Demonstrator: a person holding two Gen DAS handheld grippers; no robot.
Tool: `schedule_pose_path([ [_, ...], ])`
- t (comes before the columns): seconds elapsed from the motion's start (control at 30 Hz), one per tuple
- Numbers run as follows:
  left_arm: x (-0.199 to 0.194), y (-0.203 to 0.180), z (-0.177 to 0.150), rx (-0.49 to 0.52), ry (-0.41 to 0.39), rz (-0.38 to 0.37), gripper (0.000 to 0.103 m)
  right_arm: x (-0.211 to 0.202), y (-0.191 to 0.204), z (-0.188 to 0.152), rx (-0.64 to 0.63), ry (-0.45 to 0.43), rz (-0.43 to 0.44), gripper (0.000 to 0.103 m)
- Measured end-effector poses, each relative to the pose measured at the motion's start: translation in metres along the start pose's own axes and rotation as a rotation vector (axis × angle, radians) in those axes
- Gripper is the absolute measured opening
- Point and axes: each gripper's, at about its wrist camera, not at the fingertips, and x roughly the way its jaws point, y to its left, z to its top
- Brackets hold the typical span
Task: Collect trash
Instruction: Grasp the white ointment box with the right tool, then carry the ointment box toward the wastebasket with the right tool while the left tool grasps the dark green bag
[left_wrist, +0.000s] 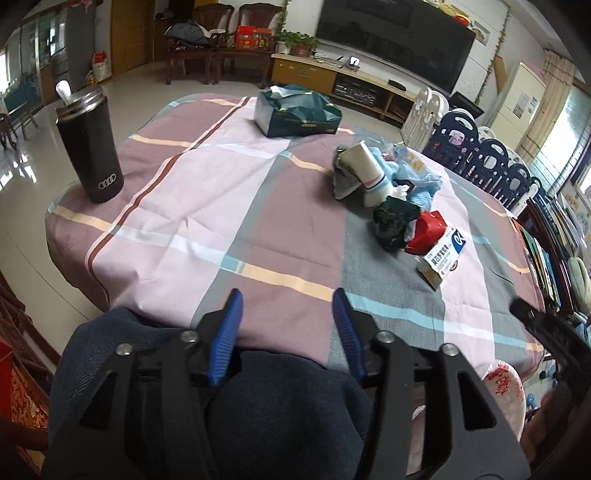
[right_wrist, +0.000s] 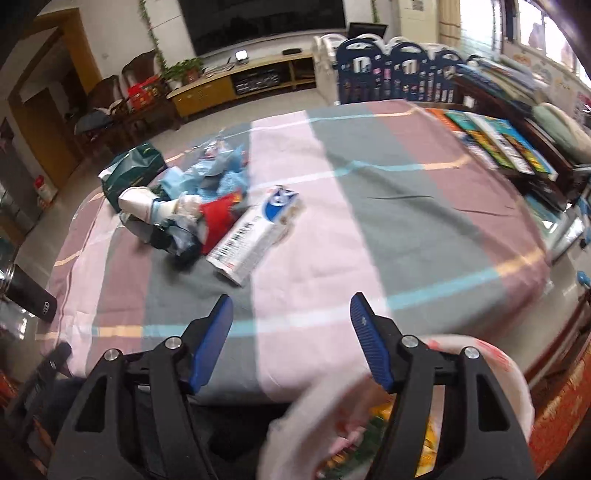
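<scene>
Near the table's edge the left gripper (left_wrist: 288, 306) and right gripper (right_wrist: 291, 310) both hang parted and empty; beyond, the white carton (right_wrist: 255, 236) fronts the trash heap (left_wrist: 384, 192); take it first, jaws squarely across its narrow width.

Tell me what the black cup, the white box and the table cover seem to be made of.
Black cup: likely metal, matte body, shiny steel rim. White box: printed cardboard, creased edges. Table cover: woven cloth, checked, with soft wrinkles.
</scene>
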Motion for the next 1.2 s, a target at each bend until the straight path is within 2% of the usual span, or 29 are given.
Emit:
schedule_pose_path([
  [0.07,0.005,0.004,0.0,-0.012,0.009,0.007,0.055,0.025,0.016,0.016,0.004,0.023,0.012,0.066],
  [0.23,0.014,0.008,-0.001,-0.015,0.021,0.011,0.059,0.089,0.038,0.048,0.014,0.079,-0.04,0.067],
  [0.33,0.019,0.008,-0.003,-0.009,0.032,0.008,0.06,0.123,0.044,0.057,0.012,0.126,-0.077,0.067],
  [0.47,0.024,0.01,-0.003,-0.005,0.047,0.002,0.061,0.149,0.042,0.056,-0.002,0.182,-0.152,0.068],
  [0.53,0.027,0.011,-0.003,-0.012,0.055,-0.002,0.061,0.149,0.039,0.052,-0.03,0.165,-0.142,0.06],
  [0.57,0.029,0.012,-0.003,-0.016,0.061,-0.003,0.061,0.147,0.041,0.05,-0.062,0.157,-0.141,0.039],
  [0.6,0.031,0.013,-0.003,-0.018,0.066,-0.001,0.061,0.143,0.042,0.047,-0.096,0.156,-0.119,0.028],
  [0.67,0.035,0.014,-0.002,-0.035,0.087,0.002,0.061,0.134,0.037,0.04,-0.102,0.17,-0.066,0.022],
  [0.77,0.036,0.011,0.005,-0.071,0.087,0.003,0.061,0.112,0.02,0.023,-0.096,0.179,0.006,0.022],
  [0.87,0.036,-0.009,0.018,-0.046,0.061,-0.008,0.062,0.093,0.006,0.008,-0.088,0.192,0.083,0.022],
  [0.93,0.043,-0.027,0.029,-0.014,0.059,-0.041,0.067,0.086,-0.005,-0.001,-0.074,0.215,0.142,0.022],
  [1.03,0.063,-0.058,0.049,0.034,0.069,-0.079,0.076,0.081,-0.019,-0.006,-0.069,0.236,0.15,0.023],
  [1.07,0.072,-0.068,0.055,0.05,0.074,-0.087,0.077,0.078,-0.023,-0.006,-0.068,0.229,0.139,0.028],
  [1.1,0.08,-0.078,0.061,0.063,0.085,-0.094,0.08,0.074,-0.029,-0.003,-0.064,0.215,0.121,0.041],
  [1.13,0.092,-0.089,0.066,0.078,0.103,-0.104,0.083,0.07,-0.034,-0.002,-0.057,0.198,0.103,0.047],
  [1.17,0.101,-0.098,0.07,0.091,0.118,-0.112,0.084,0.066,-0.039,0.0,-0.05,0.179,0.088,0.059],
  [1.2,0.111,-0.106,0.072,0.106,0.133,-0.117,0.085,0.061,-0.043,0.002,-0.044,0.153,0.066,0.066],
])
